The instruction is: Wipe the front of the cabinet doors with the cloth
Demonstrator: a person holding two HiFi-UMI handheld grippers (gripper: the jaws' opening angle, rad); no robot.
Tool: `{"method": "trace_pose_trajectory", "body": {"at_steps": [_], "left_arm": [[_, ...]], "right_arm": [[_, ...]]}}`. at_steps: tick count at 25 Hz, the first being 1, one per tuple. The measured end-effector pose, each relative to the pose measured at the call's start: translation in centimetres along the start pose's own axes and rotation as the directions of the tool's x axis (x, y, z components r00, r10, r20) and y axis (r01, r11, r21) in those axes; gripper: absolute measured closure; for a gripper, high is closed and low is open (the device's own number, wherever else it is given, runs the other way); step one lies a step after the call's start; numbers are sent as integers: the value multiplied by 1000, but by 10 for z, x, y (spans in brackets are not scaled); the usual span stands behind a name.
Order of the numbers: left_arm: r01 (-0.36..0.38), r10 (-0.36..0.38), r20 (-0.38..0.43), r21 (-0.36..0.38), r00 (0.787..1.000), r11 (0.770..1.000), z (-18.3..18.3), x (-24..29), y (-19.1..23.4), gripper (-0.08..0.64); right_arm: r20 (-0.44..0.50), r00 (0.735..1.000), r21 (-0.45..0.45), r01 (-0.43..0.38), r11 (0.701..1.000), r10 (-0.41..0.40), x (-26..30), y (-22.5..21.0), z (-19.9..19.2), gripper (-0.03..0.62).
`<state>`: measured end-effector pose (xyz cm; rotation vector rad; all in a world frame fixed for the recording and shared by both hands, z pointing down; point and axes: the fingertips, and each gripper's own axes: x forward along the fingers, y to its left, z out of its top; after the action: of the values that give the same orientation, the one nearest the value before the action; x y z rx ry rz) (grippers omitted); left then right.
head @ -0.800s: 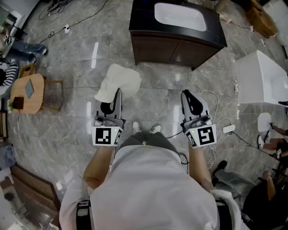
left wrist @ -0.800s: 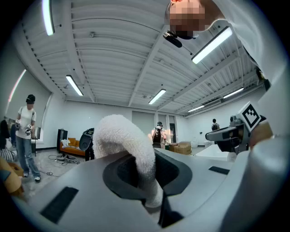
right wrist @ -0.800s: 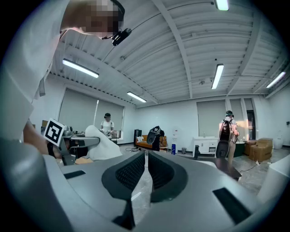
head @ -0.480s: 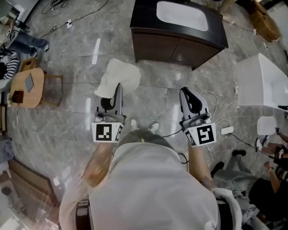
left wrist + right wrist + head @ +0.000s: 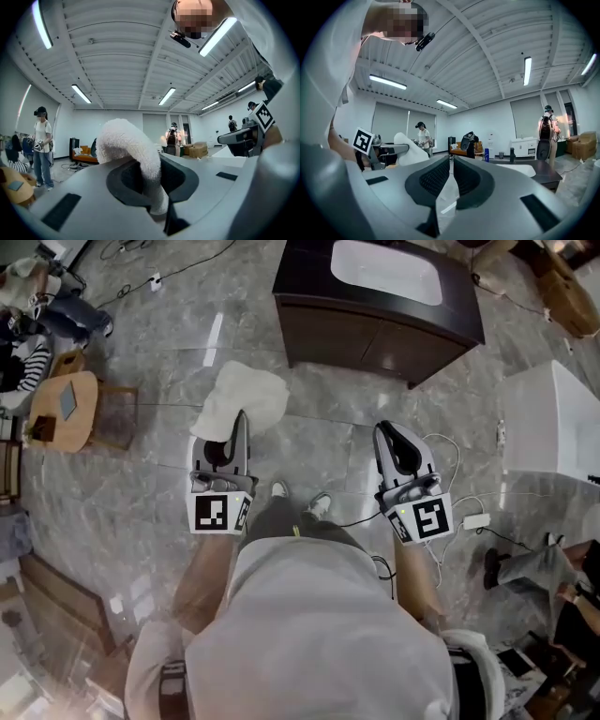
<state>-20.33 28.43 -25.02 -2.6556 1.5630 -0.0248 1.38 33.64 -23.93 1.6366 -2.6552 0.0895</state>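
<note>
In the head view, a white cloth (image 5: pixel 240 399) is seen bunched at the tip of the left gripper (image 5: pixel 236 425), held over the grey marble floor (image 5: pixel 141 343). The right gripper (image 5: pixel 390 439) is held level with it, to the right. Farther off stands a dark brown cabinet (image 5: pixel 323 287) with a white basin (image 5: pixel 386 270) set in its top; its doors (image 5: pixel 370 341) are well apart from the cloth. A small wooden table (image 5: pixel 58 411) is seen at the far left, and a white block, possibly a tub, (image 5: pixel 553 418) at the right.

In the left gripper view, the cloth (image 5: pixel 133 150) is clamped between the closed jaws of the left gripper (image 5: pixel 146 174) and is folded over their tips.

In the right gripper view, the jaws of the right gripper (image 5: pixel 451 174) are brought together with nothing between them. The cloth (image 5: pixel 407 151) is seen at the left.
</note>
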Motion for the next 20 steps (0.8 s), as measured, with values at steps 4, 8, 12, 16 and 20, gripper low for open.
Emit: {"method": "trace_pose_trajectory", "body": {"at_steps": [4, 8, 12, 16, 20], "left_arm": [[-12, 12, -12, 3, 1000, 1000, -10, 18, -1, 500], [-3, 3, -21, -13, 1000, 1000, -25, 48, 5, 500], [15, -17, -39, -34, 999, 999, -42, 93, 26, 500], [40, -42, -46, -55, 998, 998, -52, 157, 53, 500], [69, -71, -33, -59, 997, 996, -53, 212, 83, 500]], "right_arm": [[-20, 1000, 19, -18, 1000, 19, 10, -9, -13, 540], [-45, 999, 22, -29, 999, 30, 31, -18, -22, 540], [-70, 998, 17, -6, 1000, 7, 69, -40, -23, 540], [-112, 994, 6, 12, 1000, -12, 123, -71, -19, 540], [-130, 991, -11, 14, 1000, -16, 181, -86, -14, 540]]}}
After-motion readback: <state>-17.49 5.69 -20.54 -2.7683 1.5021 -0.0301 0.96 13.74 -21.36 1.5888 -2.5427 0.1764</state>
